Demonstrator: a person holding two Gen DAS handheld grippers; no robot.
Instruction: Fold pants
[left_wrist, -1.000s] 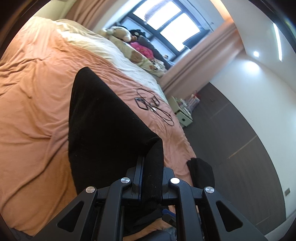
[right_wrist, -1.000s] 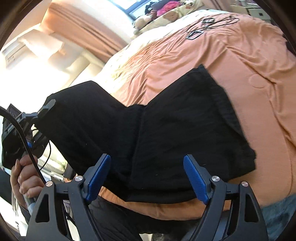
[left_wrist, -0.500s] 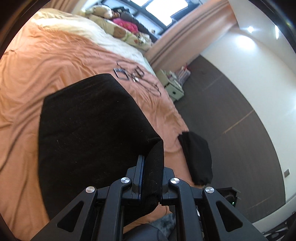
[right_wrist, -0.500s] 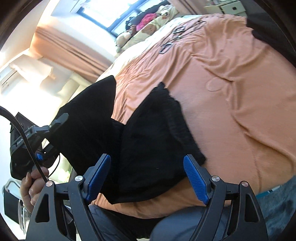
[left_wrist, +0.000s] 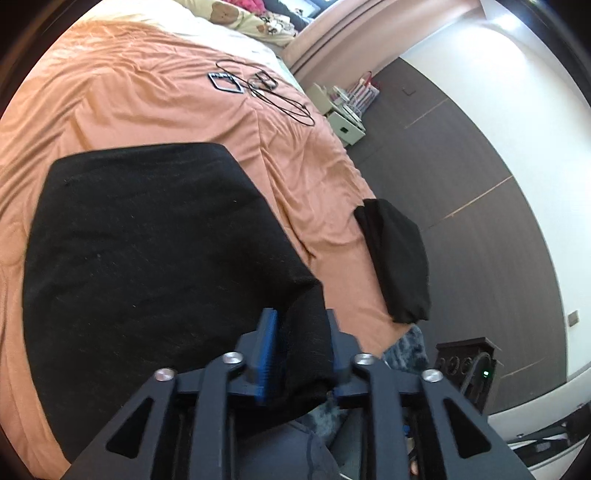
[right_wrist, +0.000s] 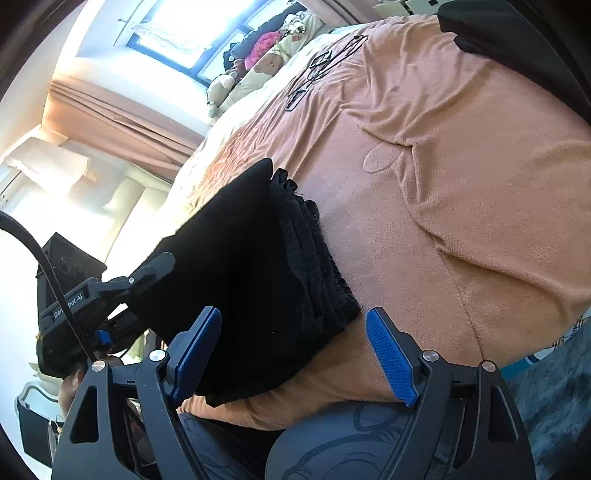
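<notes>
Black pants (left_wrist: 147, 258) lie folded on the orange bed cover (left_wrist: 147, 103), near its front edge. My left gripper (left_wrist: 299, 317) is at the fold's near right corner; its jaws are opening, and a bunched edge of the pants still sits loosely between them. A gap shows at the blue left pad (left_wrist: 267, 347). In the right wrist view the pants (right_wrist: 240, 277) form a layered stack, and the left gripper (right_wrist: 147, 269) reaches in from the left. My right gripper (right_wrist: 291, 332) stands open over the stack's near corner, gripping nothing.
A second folded black garment (left_wrist: 399, 258) hangs at the bed's right edge. Cables and small frames (left_wrist: 258, 85) lie farther up the bed, with soft toys (right_wrist: 266, 62) by the window. A white nightstand (left_wrist: 343, 122) stands on the dark floor. A person's hand (right_wrist: 70, 384) holds the left gripper's handle.
The left gripper came down and across, laying the lifted half of the pants flat over the rest, and its jaws spread apart. The right gripper shifted sideways and stayed open.
</notes>
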